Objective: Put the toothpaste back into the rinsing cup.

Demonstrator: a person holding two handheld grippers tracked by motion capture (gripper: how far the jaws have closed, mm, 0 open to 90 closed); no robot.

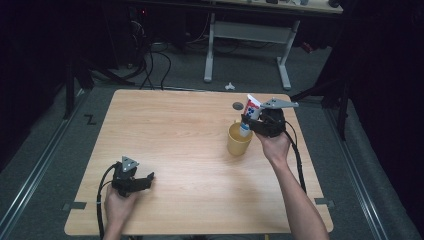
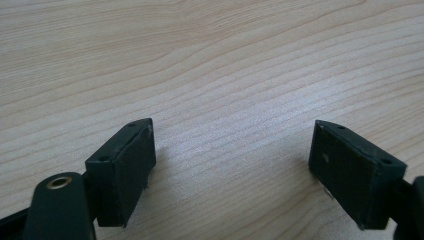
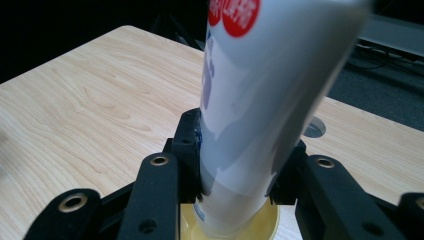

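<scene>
One tube [image 1: 251, 111] clamped upright in right gripper [image 1: 252, 125] over one yellow cup [image 1: 237, 141] | left gripper [image 1: 149, 178] spread wide, nothing held, low on table [image 1: 180, 135]

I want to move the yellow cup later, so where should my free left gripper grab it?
Take the yellow plastic cup by its round side wall, low down, coming in level from the open left side. The white toothpaste tube stands in its mouth, held by the right gripper, so the rim and right side are blocked. The left gripper, jaws open, lies on the wooden table.
</scene>
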